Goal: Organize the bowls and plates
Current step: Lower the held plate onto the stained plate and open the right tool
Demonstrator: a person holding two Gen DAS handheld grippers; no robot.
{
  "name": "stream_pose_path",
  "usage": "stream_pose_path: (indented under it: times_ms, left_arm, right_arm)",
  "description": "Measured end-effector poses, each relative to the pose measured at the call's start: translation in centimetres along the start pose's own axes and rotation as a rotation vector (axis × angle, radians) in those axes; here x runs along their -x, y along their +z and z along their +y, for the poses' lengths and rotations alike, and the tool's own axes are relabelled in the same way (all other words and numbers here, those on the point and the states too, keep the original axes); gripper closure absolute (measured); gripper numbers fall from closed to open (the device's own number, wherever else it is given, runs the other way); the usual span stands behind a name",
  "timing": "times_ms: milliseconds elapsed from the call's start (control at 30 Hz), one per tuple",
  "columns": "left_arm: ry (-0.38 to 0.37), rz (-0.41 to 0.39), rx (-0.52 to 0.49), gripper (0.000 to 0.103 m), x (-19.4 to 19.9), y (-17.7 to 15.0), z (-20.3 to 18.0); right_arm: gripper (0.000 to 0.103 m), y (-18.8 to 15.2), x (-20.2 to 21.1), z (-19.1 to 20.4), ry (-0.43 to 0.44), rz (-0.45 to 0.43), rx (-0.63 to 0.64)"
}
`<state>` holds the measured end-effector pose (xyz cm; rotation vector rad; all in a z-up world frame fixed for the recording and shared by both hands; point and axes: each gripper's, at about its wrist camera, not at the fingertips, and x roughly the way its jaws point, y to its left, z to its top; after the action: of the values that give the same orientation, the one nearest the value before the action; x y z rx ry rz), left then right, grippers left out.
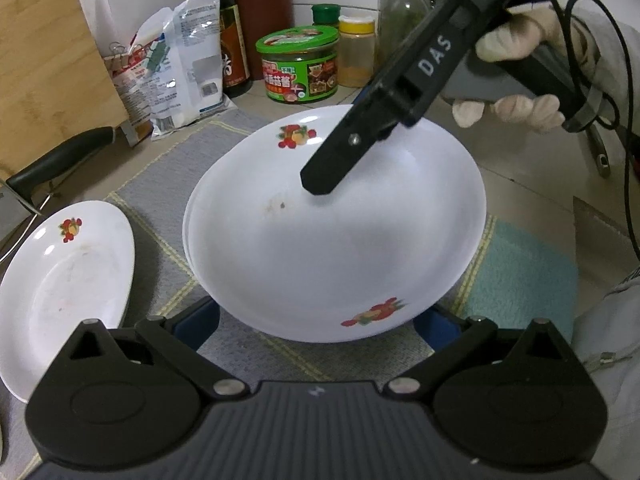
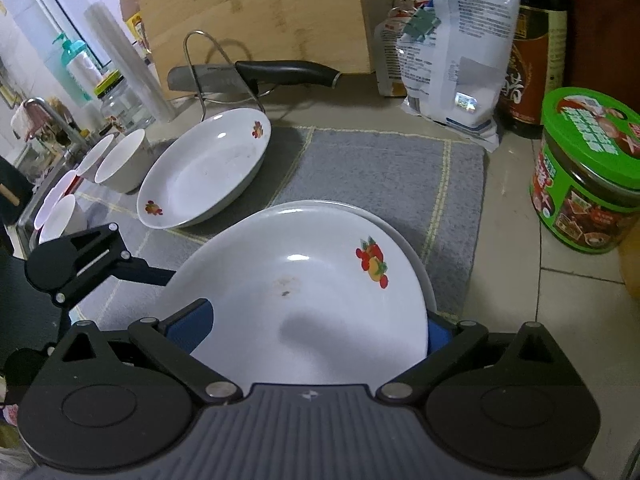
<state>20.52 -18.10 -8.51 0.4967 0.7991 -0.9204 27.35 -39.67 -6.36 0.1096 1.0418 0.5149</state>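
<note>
Tiled surface (image 2: 516, 240) carries a grey mat (image 2: 380, 168) with stacked white plates (image 1: 336, 232) at centre. Both hand-held grippers stand wide open (nothing gripped): left (image 1: 316, 332) at their 6 o'clock, right (image 2: 316, 328) straddling them. Another plate (image 2: 204, 172) lies at 10 o'clock.

From my left wrist view the stacked plates (image 1: 336, 232) sit mid-frame on the mat (image 1: 160, 192), which lies on the bench (image 1: 520, 184). A single plate (image 1: 64, 280) lies at the lower left, partly on the mat. Behind the stack, at the upper centre, stands a lidded tub (image 1: 300, 66), with a bag (image 1: 180, 60) and a bottle (image 1: 224, 32) to its left. In my right wrist view, bowls (image 2: 120, 160) cluster at the left edge, beyond the single plate.
</note>
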Motion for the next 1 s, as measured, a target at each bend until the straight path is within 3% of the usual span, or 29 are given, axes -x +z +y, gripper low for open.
stream_pose_path:
  times_ms: [833, 933, 1000]
  left_arm:
    - [0.027, -0.004, -0.011, 0.001, -0.1, 0.0, -0.3]
    - [0.028, -0.010, -0.008, 0.001, 0.0, -0.1, -0.4]
    - [0.021, -0.014, -0.004, 0.001, 0.1, -0.1, -0.4]
  right_arm:
    - [0.000, 0.2, 1.0, 0.6, -0.080, 0.044, -0.024]
    - [0.000, 0.1, 1.2, 0.3, -0.122, 0.051, -0.038]
    - [0.000, 0.1, 1.6, 0.2, -0.095, 0.028, -0.033]
